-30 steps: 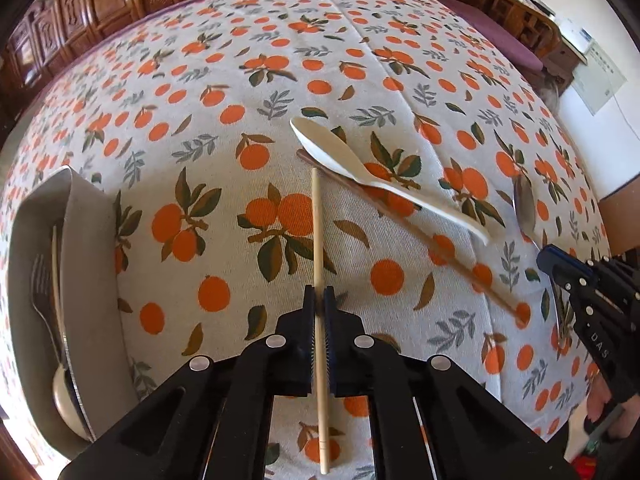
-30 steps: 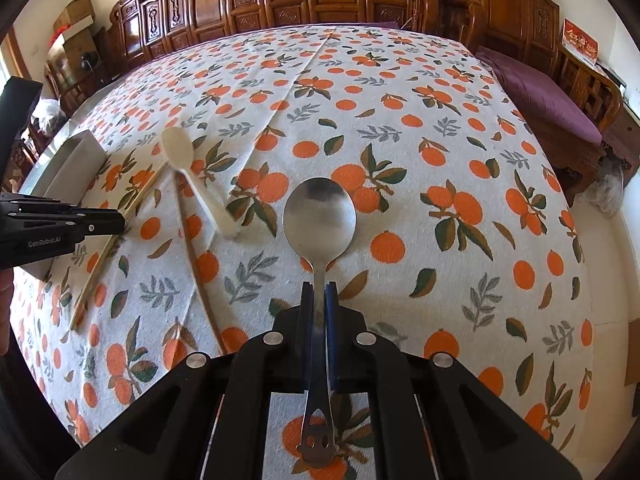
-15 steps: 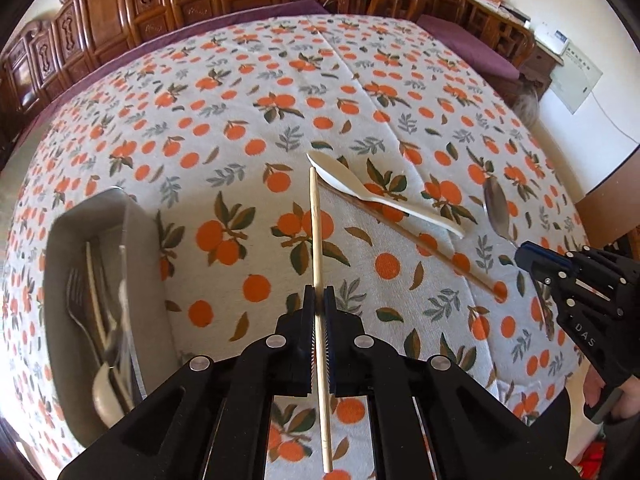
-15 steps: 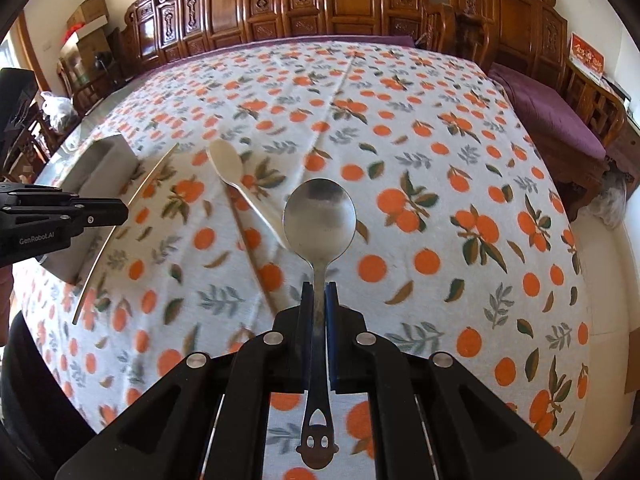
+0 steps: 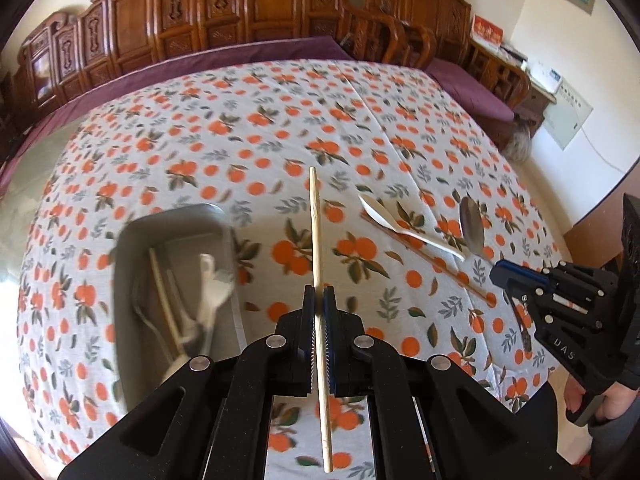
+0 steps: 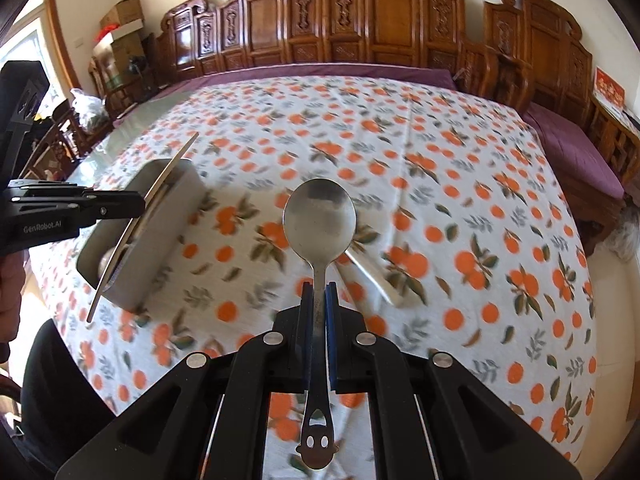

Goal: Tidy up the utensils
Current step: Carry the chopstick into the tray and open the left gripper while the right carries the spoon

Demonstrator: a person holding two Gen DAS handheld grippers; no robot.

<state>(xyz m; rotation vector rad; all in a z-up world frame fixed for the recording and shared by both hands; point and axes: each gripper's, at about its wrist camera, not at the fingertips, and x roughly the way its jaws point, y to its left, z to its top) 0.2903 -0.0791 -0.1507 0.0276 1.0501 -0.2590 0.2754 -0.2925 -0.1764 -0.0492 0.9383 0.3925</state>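
My left gripper (image 5: 319, 300) is shut on a pale wooden chopstick (image 5: 315, 232) and holds it above the table, just right of the grey metal tray (image 5: 132, 240). The tray holds a fork, spoons and a chopstick. My right gripper (image 6: 319, 296) is shut on a metal spoon (image 6: 319, 220), bowl forward, raised over the table. In the left wrist view the right gripper (image 5: 502, 276) and its spoon (image 5: 471, 226) are at the right. A white spoon (image 5: 400, 228) and a dark chopstick (image 5: 436, 264) lie on the cloth. In the right wrist view the tray (image 6: 168, 224) is at the left.
The table wears a white cloth printed with oranges (image 5: 280, 140). Carved wooden chairs (image 6: 360, 20) and a purple bench cushion (image 6: 572, 152) ring the far and right sides. The table edge drops off at the right (image 5: 552, 240).
Both grippers have risen and tilted up, so more of the room shows. The left gripper with its chopstick moved nearer the tray. The right gripper lifted the metal spoon higher.
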